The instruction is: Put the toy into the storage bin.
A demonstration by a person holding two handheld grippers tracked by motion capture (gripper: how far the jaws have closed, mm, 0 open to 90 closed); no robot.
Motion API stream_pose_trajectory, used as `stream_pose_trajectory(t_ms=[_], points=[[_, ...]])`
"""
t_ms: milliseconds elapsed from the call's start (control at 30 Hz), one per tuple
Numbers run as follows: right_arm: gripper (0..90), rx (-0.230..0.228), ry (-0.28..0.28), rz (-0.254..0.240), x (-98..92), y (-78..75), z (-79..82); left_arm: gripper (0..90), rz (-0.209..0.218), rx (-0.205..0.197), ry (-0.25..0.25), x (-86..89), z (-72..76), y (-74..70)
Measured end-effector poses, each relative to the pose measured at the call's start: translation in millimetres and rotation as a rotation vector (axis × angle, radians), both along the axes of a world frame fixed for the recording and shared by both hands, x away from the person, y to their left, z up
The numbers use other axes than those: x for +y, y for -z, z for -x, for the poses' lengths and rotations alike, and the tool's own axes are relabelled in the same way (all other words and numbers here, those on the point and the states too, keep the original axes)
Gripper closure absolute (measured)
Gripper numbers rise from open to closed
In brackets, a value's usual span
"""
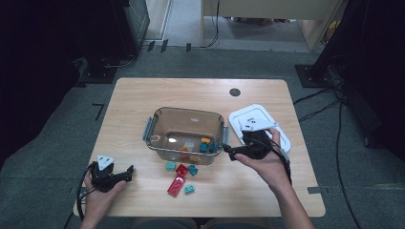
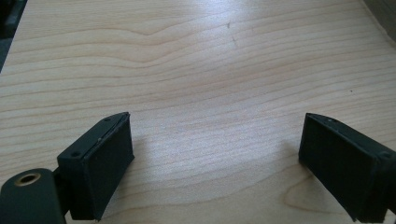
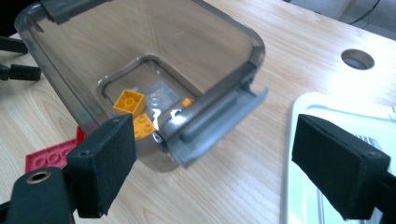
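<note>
**Q:** What sat nearest the lens?

**A:** My own forearms, coming in from 6 o'clock of the high view. The left gripper (image 1: 128, 171) rested on the table (image 1: 143, 95) at about 8 o'clock of the clear container (image 1: 186, 135). In the left gripper view its jaws stood wide apart over bare wood, nothing between them.

**Q:** And the other hand?

**A:** I had the right gripper (image 1: 228, 151) just off the container's 3 o'clock end, close to the grey latch (image 3: 219, 126) on that rim. I could not tell whether it touched. Its jaws were spread; in the right gripper view I saw only the latch, the tabletop and the edge of the white lid (image 3: 299, 140) in the gap, and the pads pressed on nothing.

**Q:** Where was the lid?

**A:** Flat on the table at 3 o'clock of the container, partly under my right hand (image 1: 267, 164).

**Q:** The bricks?

**A:** Two groups. Inside the container I noted orange bricks (image 3: 130, 103) on the floor toward its 5 o'clock corner, with teal ones (image 1: 206, 147) beside them in the high view. Outside, at 6 o'clock of the container, lay a red plate (image 1: 175, 187), a red brick (image 1: 182, 170) touching its far end, and three teal bricks (image 1: 189, 189) near them, one at 9 o'clock of the red brick, one at 3, one at the plate's 3 o'clock side.

**Q:** Was the container upright?

**A:** Upright, mouth open, near the middle of the table.
</note>
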State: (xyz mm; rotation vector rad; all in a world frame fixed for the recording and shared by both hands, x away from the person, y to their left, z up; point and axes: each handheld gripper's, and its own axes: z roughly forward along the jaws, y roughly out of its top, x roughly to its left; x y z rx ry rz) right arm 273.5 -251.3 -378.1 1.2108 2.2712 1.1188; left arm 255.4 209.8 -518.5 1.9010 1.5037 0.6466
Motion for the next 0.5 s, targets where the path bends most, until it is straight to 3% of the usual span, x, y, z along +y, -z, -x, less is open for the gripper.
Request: stream_pose_trajectory(t_ms=[500], points=[[14.0, 0.027, 0.054, -0.020, -28.3, 26.0, 18.7, 9.9, -0.001, 0.000, 0.001, 0.0, 0.0, 0.0]])
